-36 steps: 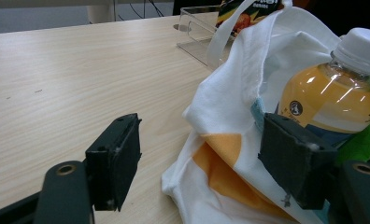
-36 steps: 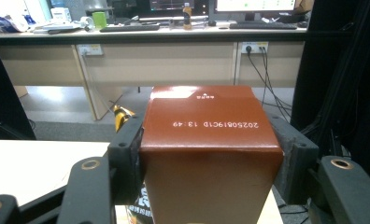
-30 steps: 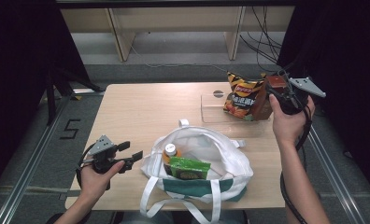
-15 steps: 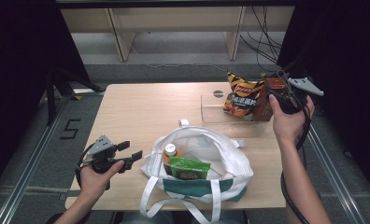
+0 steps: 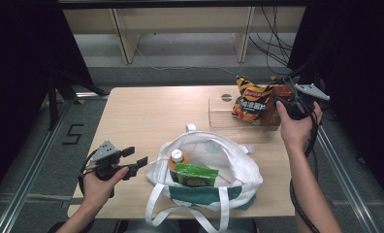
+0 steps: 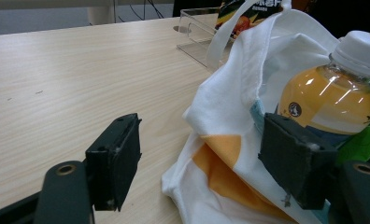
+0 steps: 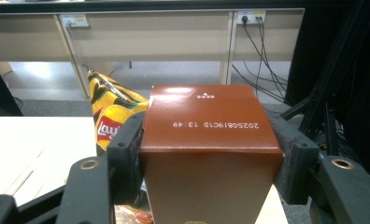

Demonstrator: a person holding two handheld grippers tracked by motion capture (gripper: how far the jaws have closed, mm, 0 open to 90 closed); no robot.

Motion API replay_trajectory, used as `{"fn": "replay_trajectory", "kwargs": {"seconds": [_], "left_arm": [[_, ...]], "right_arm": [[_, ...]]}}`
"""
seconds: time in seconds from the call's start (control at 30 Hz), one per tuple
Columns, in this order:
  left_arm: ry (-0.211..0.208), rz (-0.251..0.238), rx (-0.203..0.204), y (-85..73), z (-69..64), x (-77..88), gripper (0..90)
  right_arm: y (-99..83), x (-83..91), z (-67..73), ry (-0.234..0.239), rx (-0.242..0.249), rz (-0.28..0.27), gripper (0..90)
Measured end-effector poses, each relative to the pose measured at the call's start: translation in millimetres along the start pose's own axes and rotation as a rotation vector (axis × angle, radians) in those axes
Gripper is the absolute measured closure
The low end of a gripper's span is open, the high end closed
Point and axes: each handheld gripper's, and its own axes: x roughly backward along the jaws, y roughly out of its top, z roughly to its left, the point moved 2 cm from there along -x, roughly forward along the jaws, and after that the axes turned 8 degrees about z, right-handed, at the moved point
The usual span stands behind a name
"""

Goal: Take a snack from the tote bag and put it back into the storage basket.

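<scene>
At the upper right of the high view, the right gripper (image 5: 288, 101) clamps a brown box (image 7: 210, 140) beside the chip bag (image 5: 250, 99), seemingly for packing. The left gripper (image 5: 134, 163), jaws wide and empty, waits beside the white bag (image 5: 229, 167) at lower centre.

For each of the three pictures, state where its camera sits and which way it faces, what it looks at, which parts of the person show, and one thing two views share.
High view: above the table, facing forward and down; both forearms, left gripper, right gripper.
Left gripper view: on that gripper, facing the white bag and juice bottle; open jaws.
Right gripper view: on that gripper, level; jaws clamp a brown box.
Shared: the chip bag.
</scene>
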Motion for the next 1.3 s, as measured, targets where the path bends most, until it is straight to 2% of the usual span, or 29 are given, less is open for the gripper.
{"fn": "replay_trajectory", "kwargs": {"seconds": [0.13,0.17,0.23,0.5,0.53,0.57,0.6,0.63,0.7,0.83,1.0,1.2,1.3], "left_arm": [[-0.002,-0.003,0.001,0.2,0.5,0.1,28.6],[-0.007,-0.007,0.015,-0.1,0.0,-0.3,28.6],[-0.005,-0.005,0.001,0.1,0.2,-0.1,28.6],[0.001,0.001,0.004,-0.2,0.4,-0.2,28.5],[0.0,0.001,0.003,-0.1,0.0,0.0,28.5],[-0.006,-0.005,0.002,0.0,0.0,-0.2,28.5],[-0.008,-0.005,0.002,0.2,0.0,0.0,28.5],[-0.005,-0.006,0.002,0.3,0.2,0.2,28.5],[-0.002,-0.008,0.022,-0.3,0.0,0.0,28.5],[0.002,-0.002,0.016,-0.4,0.2,0.1,28.5],[-0.005,-0.006,-0.001,-0.1,0.6,0.0,28.5],[0.0,0.003,0.003,-0.4,0.2,-0.3,28.5],[-0.001,0.002,0.005,-0.4,0.0,-0.5,28.5]], "right_arm": [[0.4,-1.3,-0.1,0.001,-0.007,0.033,39.0],[0.8,-2.1,-0.2,0.001,-0.007,0.033,39.0],[0.9,-2.5,-0.2,0.0,-0.006,0.041,38.9],[0.0,-7.6,-0.7,-0.001,-0.022,0.078,38.4],[-1.0,-8.6,-1.0,0.0,-0.028,0.09,38.4],[-3.1,-11.6,-2.5,-0.007,-0.006,0.093,38.4],[-6.0,-13.5,-2.0,-0.005,-0.01,0.118,38.4],[-9.3,-16.0,-2.3,-0.009,-0.003,0.116,38.4],[-15.5,-19.5,-1.5,-0.011,-0.008,0.133,38.1],[-18.8,-21.4,-1.8,-0.01,-0.021,0.11,37.5],[-19.4,-22.1,-3.4,0.002,-0.033,0.108,34.5],[-20.7,-20.4,-4.6,-0.02,-0.012,0.095,26.8],[-20.6,-15.7,-5.1,-0.017,-0.017,0.089,26.7]]}}
